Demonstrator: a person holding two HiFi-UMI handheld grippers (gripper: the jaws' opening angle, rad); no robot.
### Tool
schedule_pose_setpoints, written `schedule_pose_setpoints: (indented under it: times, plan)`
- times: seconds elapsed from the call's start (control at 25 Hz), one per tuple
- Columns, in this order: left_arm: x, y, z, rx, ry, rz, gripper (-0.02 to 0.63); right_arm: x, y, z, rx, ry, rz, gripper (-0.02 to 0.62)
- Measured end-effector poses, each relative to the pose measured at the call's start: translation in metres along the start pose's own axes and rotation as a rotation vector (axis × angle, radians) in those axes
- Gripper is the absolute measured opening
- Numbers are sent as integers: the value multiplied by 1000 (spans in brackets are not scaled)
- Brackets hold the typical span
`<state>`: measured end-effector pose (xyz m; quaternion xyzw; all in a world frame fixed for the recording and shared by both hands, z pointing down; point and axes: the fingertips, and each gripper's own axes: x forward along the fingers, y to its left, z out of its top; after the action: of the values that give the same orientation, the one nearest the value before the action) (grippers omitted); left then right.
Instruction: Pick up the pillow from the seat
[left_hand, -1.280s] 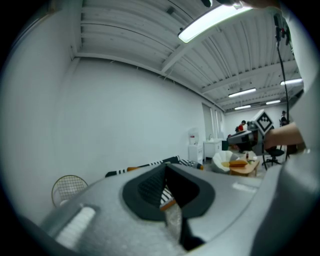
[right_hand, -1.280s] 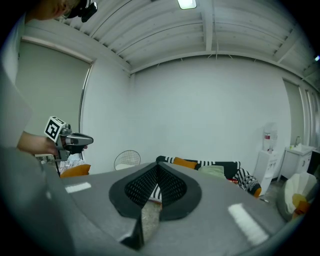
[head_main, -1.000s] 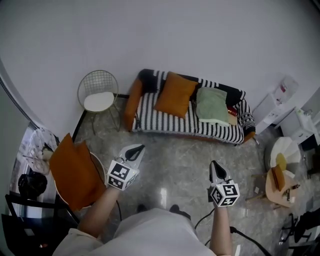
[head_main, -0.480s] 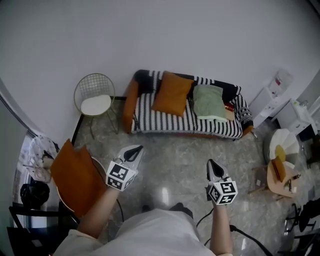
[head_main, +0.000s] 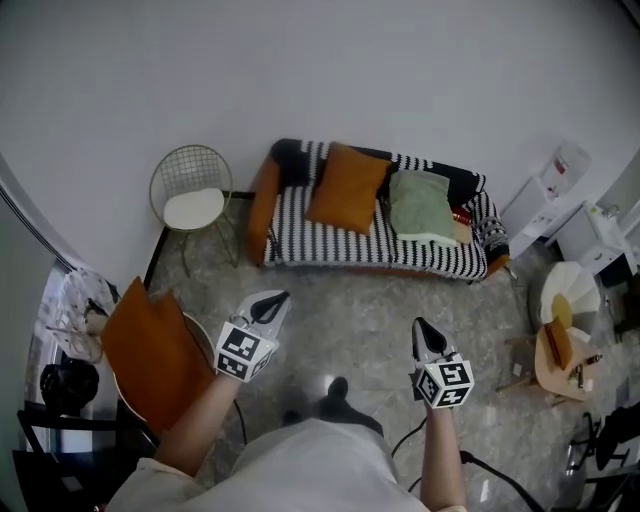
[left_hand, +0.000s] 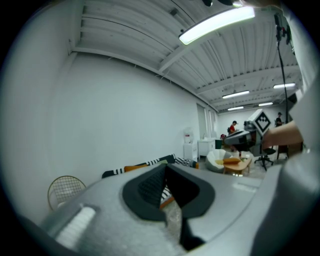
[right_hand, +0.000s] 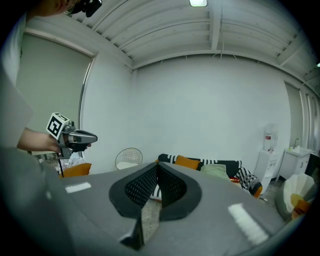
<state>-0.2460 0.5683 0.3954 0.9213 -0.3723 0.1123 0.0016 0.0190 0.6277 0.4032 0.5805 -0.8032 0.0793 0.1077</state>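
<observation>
- While both grippers hang short of it, the orange pillow (head_main: 348, 190) sits on the left half of the black-and-white striped sofa (head_main: 370, 250), leaning on the backrest at the far side of the room.
- Just to its right, a pale green pillow (head_main: 422, 207) lies on the same seat, close beside it.
- Left of the sofa, a wire chair (head_main: 193, 186) with a white pad stands against the wall.
- Nearer, across the bare speckled floor (head_main: 350, 310), the left gripper (head_main: 270, 302) has its jaws pressed together on nothing and points toward the sofa.
- Over on the right, the right gripper (head_main: 423, 330) is pinched closed too, empty, well apart from the sofa.
- At the near left, a second orange pillow (head_main: 150, 350) rests on a round seat beside the person's left arm.
</observation>
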Motion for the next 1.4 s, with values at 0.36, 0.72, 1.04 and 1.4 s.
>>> schedule_pose_setpoints:
  times: [0.36, 0.72, 1.04, 1.4]
  plan:
    - [32, 22, 3, 10, 31, 57, -2, 45, -29, 6, 11, -7, 55, 5]
    - [89, 36, 20, 19, 42, 104, -2, 87, -87, 17, 16, -17, 90, 5]
    - [141, 42, 28, -17, 51, 142, -2, 122, -139, 31, 2, -24, 130, 5]
    - [204, 41, 41, -12, 54, 175, -2, 158, -201, 36, 4, -22, 167, 5]
